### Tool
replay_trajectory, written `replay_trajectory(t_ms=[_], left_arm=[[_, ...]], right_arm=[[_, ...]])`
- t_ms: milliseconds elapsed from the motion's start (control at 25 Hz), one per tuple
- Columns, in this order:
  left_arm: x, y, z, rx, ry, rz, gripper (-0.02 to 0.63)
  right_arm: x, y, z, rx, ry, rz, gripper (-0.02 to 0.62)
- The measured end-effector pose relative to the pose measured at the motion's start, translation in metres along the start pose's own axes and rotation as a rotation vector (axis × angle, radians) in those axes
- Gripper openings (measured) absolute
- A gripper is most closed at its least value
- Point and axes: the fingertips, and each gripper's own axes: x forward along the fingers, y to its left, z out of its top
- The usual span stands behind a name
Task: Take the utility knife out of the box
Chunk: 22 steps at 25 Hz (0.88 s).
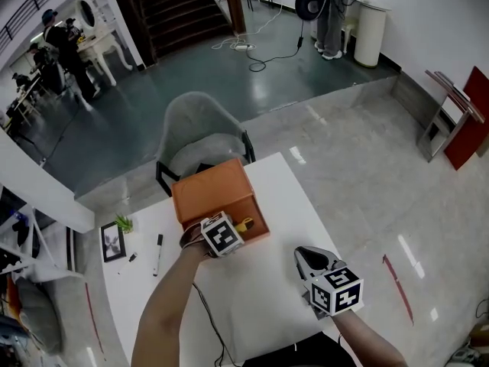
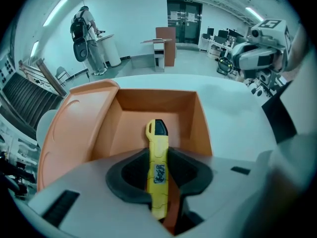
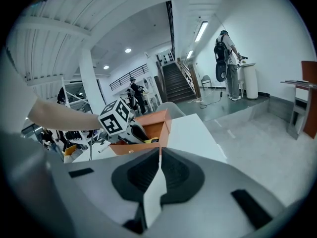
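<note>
The utility knife point(image 2: 158, 167) is yellow, with a black slider at its far end. A small sticker on its body carries dark print that I cannot read. It lies lengthwise between the jaws of my left gripper point(image 2: 158, 150), whose pads close on it from both sides, about halfway along the handle. The black-tipped end reaches past the jaws into the orange box point(image 2: 153, 100), so the knife is inside the box, in my grip. I cannot tell whether it touches the box floor.

From the head view only a sliver of yellow point(image 1: 244, 224) shows beside the left gripper point(image 1: 233, 232), which points steeply down into the box point(image 1: 210, 193). The lid is folded back toward the grey chair point(image 1: 202, 128). I see no writing on the box. The only markings on either gripper are the black and white squares of the marker cubes.

My right gripper point(image 3: 159, 150) holds nothing, and its jaw tips are together. It hangs over the white table point(image 1: 260, 297), well apart from the box and to its right point(image 1: 306, 254), aimed toward the box point(image 3: 156, 128).

On the table to the left of the box lie a black marker pen point(image 1: 158, 252), a small framed picture point(image 1: 113, 241) and a little green plant point(image 1: 124, 222).
</note>
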Motion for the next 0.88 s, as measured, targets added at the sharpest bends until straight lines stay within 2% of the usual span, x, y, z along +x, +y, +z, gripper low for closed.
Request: replay_trajectory(t_ms=[240, 480, 760, 880], left_arm=[[-0.001, 0.001, 0.0, 0.008, 0.008, 0.03, 0.112], [-0.008, 0.004, 0.003, 0.056, 0.002, 0.142, 0.112], [-0.041, 0.008, 0.015, -0.017, -0.08, 0.231, 0.112], [-0.053, 0.009, 0.014, -0.074, -0.106, 0.261, 0.112]], right_arm=[[-0.005, 0.001, 0.0, -0.004, -0.003, 0.008, 0.003], [-0.012, -0.002, 0.004, -0.017, -0.013, 0.008, 0.003], [-0.015, 0.003, 0.011, -0.033, -0.024, 0.037, 0.003], [-0.014, 0.009, 0.015, -0.047, -0.024, 0.056, 0.003]])
